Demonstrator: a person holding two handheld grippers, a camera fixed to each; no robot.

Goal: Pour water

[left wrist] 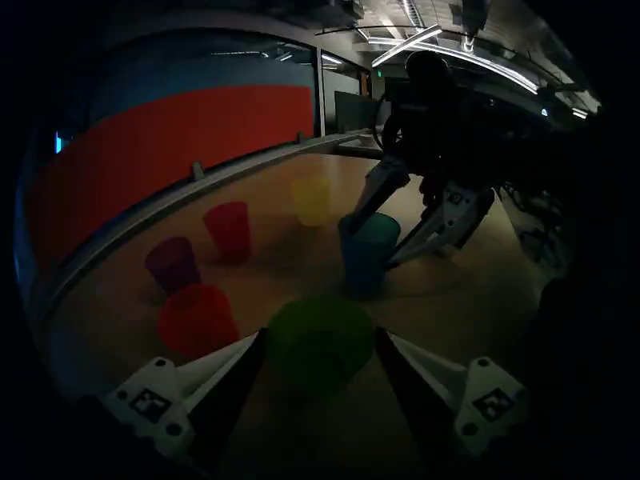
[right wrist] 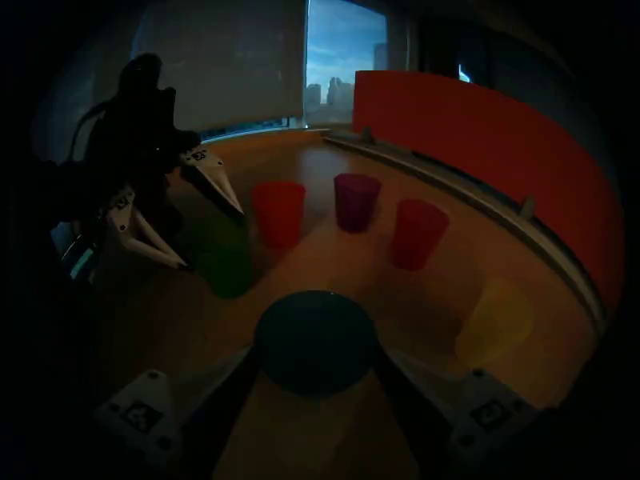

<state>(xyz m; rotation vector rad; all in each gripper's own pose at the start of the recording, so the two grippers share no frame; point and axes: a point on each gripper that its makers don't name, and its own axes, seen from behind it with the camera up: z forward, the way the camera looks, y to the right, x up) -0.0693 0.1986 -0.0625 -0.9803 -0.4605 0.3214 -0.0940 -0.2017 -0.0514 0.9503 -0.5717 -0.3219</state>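
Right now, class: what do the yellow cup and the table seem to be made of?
Yellow cup: probably translucent plastic, since the brown behind it shows faintly through. Table: looks like wood or laminate, warm brown with a soft sheen; the dim light leaves it open.

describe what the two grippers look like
Both the left gripper and the right gripper have two long tapering fingers, dark on the inner faces, on white bases that each carry a square black-and-white marker. From farther off the fingers look white on a bulky dark body. Dim light hides finer detail.
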